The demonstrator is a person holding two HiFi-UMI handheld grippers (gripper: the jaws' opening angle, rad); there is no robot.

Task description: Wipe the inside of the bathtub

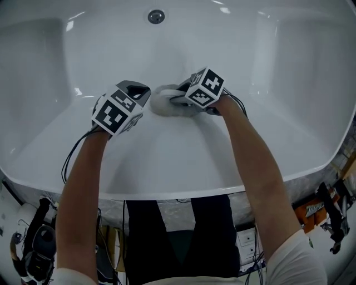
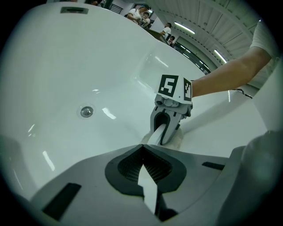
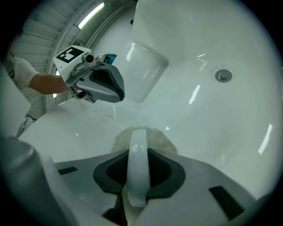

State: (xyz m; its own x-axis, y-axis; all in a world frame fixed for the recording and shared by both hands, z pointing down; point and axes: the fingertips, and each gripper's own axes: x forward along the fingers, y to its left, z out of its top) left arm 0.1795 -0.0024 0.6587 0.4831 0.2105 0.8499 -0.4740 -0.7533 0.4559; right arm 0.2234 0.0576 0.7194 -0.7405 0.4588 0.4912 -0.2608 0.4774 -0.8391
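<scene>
The white bathtub (image 1: 183,167) fills the head view, with its drain (image 1: 156,16) at the far end. My right gripper (image 1: 179,100) is shut on the white handle (image 3: 138,163) of a round, pale scrub pad (image 1: 163,102). That pad is pressed flat against the tub's inner wall, and its fuzzy edge (image 3: 161,139) shows past the jaws. My left gripper (image 1: 140,93) hangs just left of the pad, shut, with nothing in it. From the left gripper view, the right gripper (image 2: 166,130) stands over the pad (image 2: 177,139).
The drain (image 2: 86,111) (image 3: 223,75) lies down the slope from both grippers. An overflow slot (image 2: 74,9) sits on the far wall. The tub's near rim (image 1: 167,195) is at my body. Cables and an orange tool (image 1: 311,210) lie on the floor outside.
</scene>
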